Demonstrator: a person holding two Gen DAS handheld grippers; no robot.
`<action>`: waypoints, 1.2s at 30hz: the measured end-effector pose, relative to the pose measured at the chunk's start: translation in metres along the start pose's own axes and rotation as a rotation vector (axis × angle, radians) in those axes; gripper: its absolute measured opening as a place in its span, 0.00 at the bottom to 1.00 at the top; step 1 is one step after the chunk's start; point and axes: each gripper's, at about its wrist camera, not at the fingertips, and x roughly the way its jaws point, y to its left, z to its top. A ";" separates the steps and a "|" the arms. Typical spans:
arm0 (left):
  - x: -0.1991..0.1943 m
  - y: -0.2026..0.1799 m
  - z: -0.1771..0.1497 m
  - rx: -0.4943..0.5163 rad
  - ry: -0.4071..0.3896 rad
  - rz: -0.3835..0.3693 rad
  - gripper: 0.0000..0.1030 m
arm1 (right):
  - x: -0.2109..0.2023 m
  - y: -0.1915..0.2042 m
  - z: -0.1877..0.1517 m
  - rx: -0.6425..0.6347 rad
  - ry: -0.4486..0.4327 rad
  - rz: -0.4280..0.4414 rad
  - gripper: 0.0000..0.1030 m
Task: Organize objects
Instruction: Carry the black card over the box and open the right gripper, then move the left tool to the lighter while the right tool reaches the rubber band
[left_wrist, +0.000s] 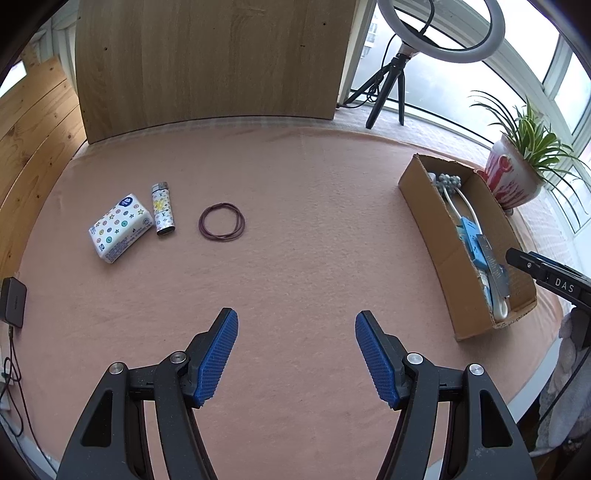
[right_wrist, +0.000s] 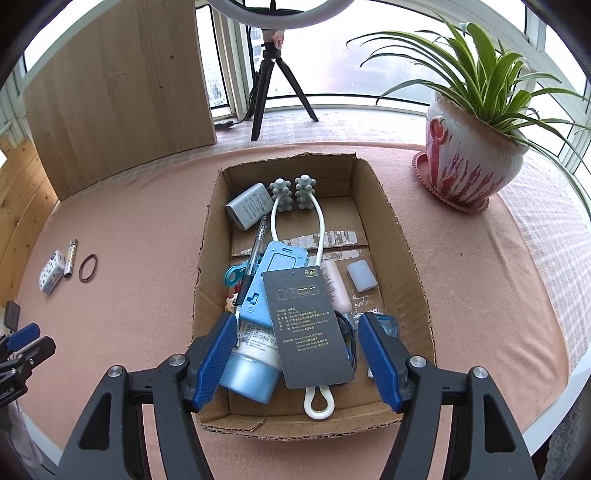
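the left gripper (left_wrist: 296, 354), a black claw with ribbed blue pads, is hanging released over bare pink felt table cover (left_wrist: 295, 206), nothing between its jaws. ahead of it and to its left, three things are lying in a row on the cloth: a white tissue pack printed with coloured dots and stars (left_wrist: 120, 232), just beside it a slim patterned lighter with a metal top (left_wrist: 162, 209), and a little further right, apart from both, a loop of thin dark red rubber bands (left_wrist: 222, 221). far to this claw's right an open brown cardboard box (left_wrist: 436, 225) is sitting.

the right gripper (right_wrist: 297, 356) is hovering over the near end of that cardboard box (right_wrist: 406, 240), its jaws standing apart and pressing on nothing. between them a dark grey card with printed text (right_wrist: 310, 325) is lying free on the pile, tilted. under the card's left edge, by the left pad, a pale blue capped tube (right_wrist: 251, 373) is resting; a light blue flat plastic piece (right_wrist: 273, 280) and a clear pen (right_wrist: 255, 258) are lying just ahead. further ahead a white looped massager with grey knobbed heads (right_wrist: 291, 192) and a grey charger block (right_wrist: 247, 206) are lying at the box's far end. to the claw's right front, a small translucent cap (right_wrist: 362, 275) and a pale pink tube (right_wrist: 338, 288) are sitting on the box floor. beyond the box to the right a green potted plant in a red and white pot (right_wrist: 469, 162) is standing.
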 end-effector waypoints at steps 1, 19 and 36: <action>-0.001 0.001 0.000 0.000 0.000 0.000 0.68 | -0.001 0.002 0.000 -0.002 -0.002 -0.001 0.62; -0.011 0.043 -0.006 -0.027 -0.002 0.007 0.68 | -0.032 0.082 -0.001 -0.104 -0.067 0.031 0.63; -0.014 0.143 -0.001 -0.114 -0.017 0.075 0.68 | -0.020 0.162 0.007 -0.154 -0.047 0.140 0.63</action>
